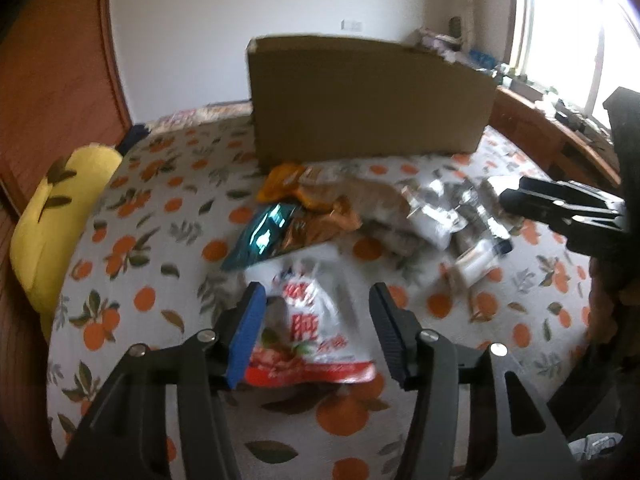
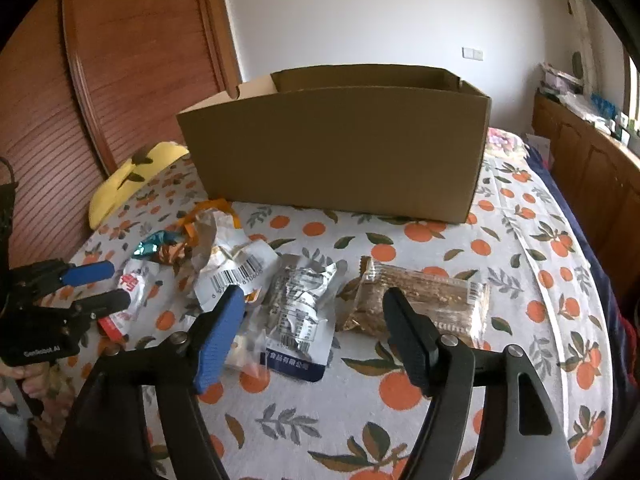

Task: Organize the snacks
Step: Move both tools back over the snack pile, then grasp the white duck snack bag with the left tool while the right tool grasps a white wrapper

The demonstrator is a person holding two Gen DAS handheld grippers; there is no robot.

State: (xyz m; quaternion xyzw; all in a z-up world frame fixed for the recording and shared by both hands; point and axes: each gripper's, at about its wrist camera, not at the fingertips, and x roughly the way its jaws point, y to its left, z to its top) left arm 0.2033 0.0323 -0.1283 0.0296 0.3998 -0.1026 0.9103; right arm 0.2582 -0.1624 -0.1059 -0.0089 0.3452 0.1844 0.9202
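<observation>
A: Two grippers are in your hands. How do the jaws stand?

B: Your left gripper is parted, straddling the white-and-red snack bag at lower centre without pressing it. Your right gripper gapes wide over the silver pouch at mid-frame, grasping nothing.

A: Where are your snacks?

B: Loose on the orange-print bedspread: a clear-wrapped brown bar right of centre, a teal packet and orange packets near the cardboard box, which stands upright in the upper middle.
</observation>
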